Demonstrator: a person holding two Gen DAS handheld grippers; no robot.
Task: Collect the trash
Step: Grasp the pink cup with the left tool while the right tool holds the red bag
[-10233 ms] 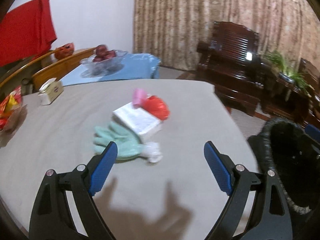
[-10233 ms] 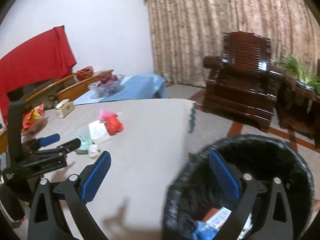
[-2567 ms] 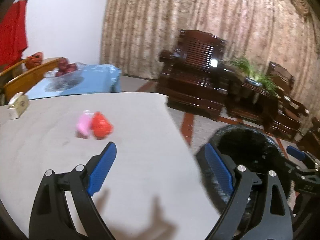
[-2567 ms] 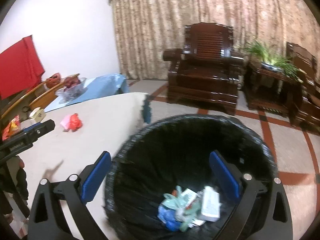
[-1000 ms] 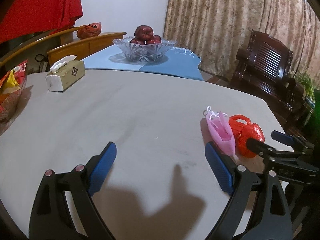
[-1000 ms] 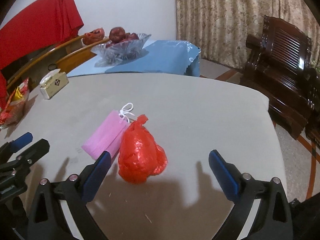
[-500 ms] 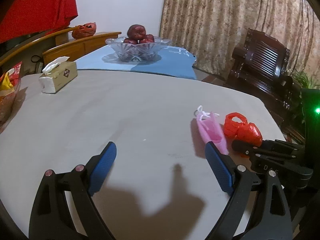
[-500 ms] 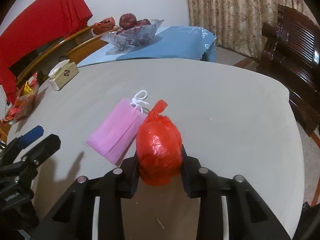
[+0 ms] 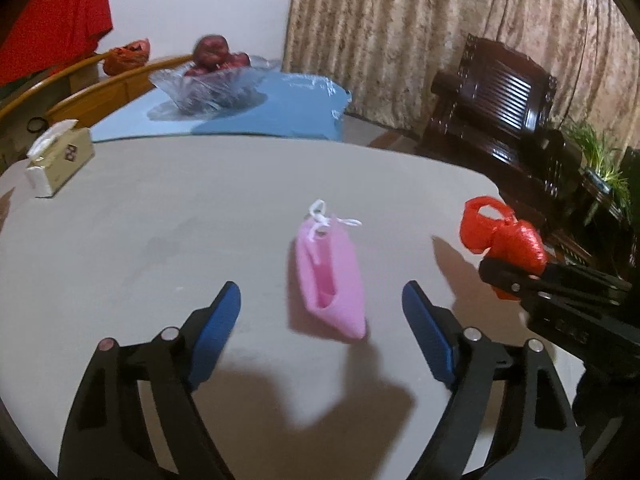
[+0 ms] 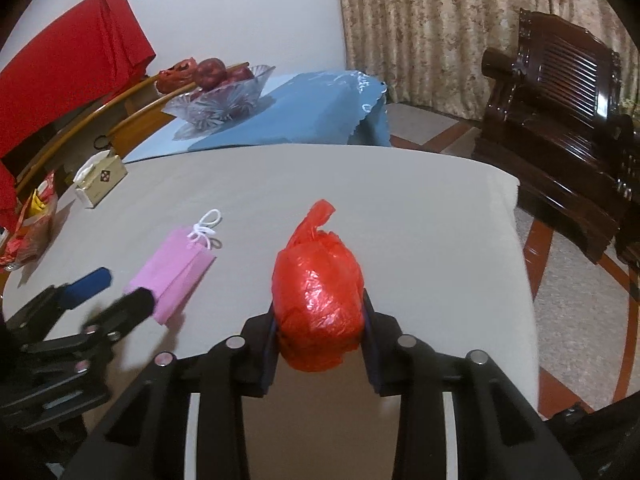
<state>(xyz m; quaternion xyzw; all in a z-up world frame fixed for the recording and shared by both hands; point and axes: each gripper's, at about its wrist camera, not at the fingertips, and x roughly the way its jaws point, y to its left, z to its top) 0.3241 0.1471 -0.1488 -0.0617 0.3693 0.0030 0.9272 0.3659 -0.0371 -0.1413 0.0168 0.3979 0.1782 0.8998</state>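
My right gripper [image 10: 320,340] is shut on a knotted red plastic bag [image 10: 318,292] and holds it above the grey table [image 10: 400,208]; the bag also shows at the right of the left wrist view [image 9: 508,236]. A pink face mask [image 9: 332,276] with white ear loops lies on the table [image 9: 160,208]. My left gripper [image 9: 320,320] is open with the mask's near end between its blue fingers. The mask also shows in the right wrist view [image 10: 172,276], with the left gripper [image 10: 108,292] at its near end.
A tissue box [image 9: 56,160] stands at the table's far left. A glass fruit bowl [image 9: 208,84] sits on a blue cloth behind. Snack packets [image 10: 32,216] lie at the left edge. Dark wooden armchairs [image 10: 560,104] stand to the right, beyond the table edge.
My right gripper, shut on the red bag, has lifted it away from the mask. My left gripper has moved right and closer, so the mask now lies between its fingers.
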